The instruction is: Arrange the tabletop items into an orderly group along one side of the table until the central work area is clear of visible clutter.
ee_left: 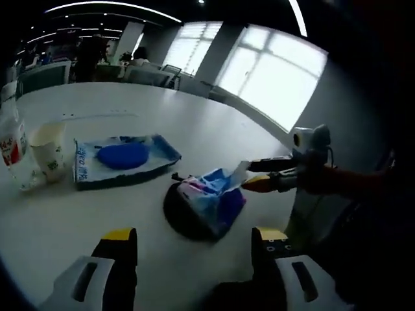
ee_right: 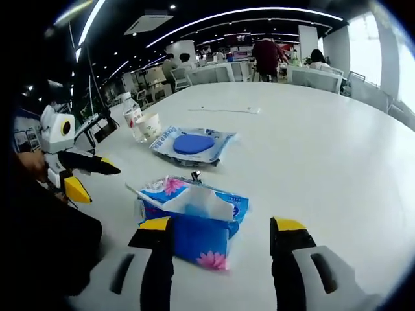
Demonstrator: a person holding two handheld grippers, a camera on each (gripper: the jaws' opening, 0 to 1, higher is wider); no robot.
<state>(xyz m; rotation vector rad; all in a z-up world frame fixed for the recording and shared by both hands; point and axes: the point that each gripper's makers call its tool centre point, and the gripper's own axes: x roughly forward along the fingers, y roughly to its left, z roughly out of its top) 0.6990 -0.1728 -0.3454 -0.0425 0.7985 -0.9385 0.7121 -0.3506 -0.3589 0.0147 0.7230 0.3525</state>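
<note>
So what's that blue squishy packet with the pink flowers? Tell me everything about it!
The tissue pack is a soft plastic wrapper, blue with pink flowers and some white. Its top is torn open, and white tissue sticks up from it. It lies crumpled on the white table, near the edge, partly on top of a dark round thing. In the left gripper view, the right gripper has its fingers at the white tissue tip.

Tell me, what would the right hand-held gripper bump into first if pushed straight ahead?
Probably the blue tissue pack, lying just ahead between the open jaws of the right hand-held gripper; exact depth is unclear.
</note>
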